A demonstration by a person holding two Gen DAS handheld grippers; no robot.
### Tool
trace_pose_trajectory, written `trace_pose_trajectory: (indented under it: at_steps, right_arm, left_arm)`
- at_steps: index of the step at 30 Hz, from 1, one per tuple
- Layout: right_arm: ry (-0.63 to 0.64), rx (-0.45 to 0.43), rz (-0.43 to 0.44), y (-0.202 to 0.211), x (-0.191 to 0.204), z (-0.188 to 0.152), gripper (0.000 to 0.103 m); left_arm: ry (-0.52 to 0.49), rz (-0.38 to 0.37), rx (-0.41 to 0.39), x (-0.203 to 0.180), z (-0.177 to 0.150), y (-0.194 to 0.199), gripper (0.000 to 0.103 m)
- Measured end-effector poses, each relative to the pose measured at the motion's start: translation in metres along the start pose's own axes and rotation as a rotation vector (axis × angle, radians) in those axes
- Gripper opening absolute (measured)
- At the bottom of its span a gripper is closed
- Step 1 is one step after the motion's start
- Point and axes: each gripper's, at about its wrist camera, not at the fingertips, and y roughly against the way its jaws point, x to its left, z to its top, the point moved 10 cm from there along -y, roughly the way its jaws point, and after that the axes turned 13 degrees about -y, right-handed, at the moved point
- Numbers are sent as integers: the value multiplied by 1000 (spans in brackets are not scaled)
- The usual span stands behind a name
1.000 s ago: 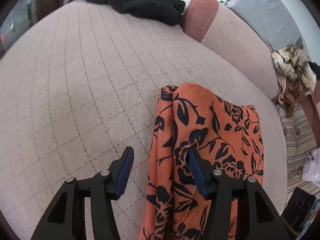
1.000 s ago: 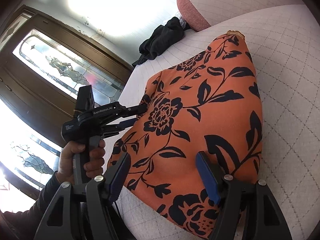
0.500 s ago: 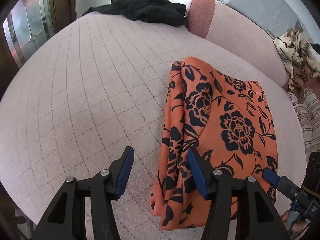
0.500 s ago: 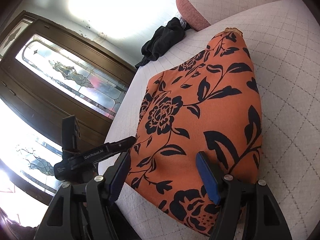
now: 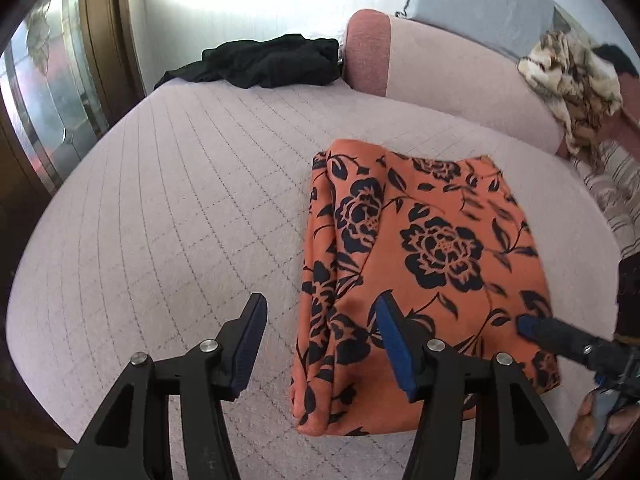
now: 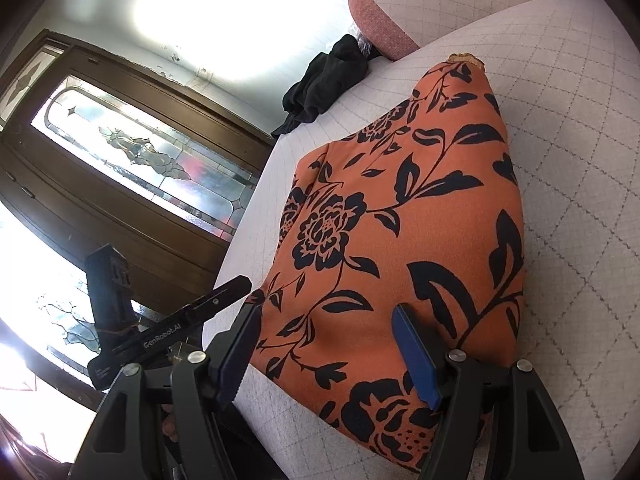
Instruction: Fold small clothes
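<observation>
An orange garment with black flowers [image 5: 424, 248] lies folded in a neat rectangle on the pale quilted cushion [image 5: 180, 208]. My left gripper [image 5: 320, 312] hovers open over the garment's near left corner, its right finger above the cloth and its left finger over bare cushion. My right gripper [image 6: 326, 320] stands open low over the garment [image 6: 400, 208] at its near edge, with the cloth lying under the jaws, not pinched. One blue fingertip [image 5: 528, 326] of the right gripper shows at the garment's right corner. In the right wrist view, the left gripper [image 6: 236, 286] reaches in beside the garment's left edge.
A black garment [image 5: 272, 60] lies heaped at the cushion's far end beside a red-pink bolster [image 5: 368, 48]. A beige patterned cloth [image 5: 572, 80] hangs over the backrest. A wooden door with leaded glass [image 6: 140, 152] stands past the cushion's left edge. Striped fabric [image 5: 616, 184] lies at right.
My left gripper has drawn back from over the garment toward the cushion's near edge, so the whole folded garment now shows. The right gripper has stayed put. Both remain open.
</observation>
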Motion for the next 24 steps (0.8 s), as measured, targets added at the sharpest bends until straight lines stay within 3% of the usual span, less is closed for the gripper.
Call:
trace_pose_trajectory:
  at_steps: [2, 4, 9, 24]
  right_arm:
    - [8, -1, -5, -1, 1, -1, 73]
    - [9, 4, -7, -2, 2, -2, 73]
    - [8, 1, -26, -2, 3, 1, 73]
    - [0, -20, -109, 18, 11, -12, 75]
  left_arm:
    - [5, 10, 82, 1, -17, -24, 60]
    - [42, 3, 60, 9, -14, -25, 61]
    - [15, 41, 68, 10, -14, -8, 61]
    - [41, 18, 59, 4, -15, -2, 61]
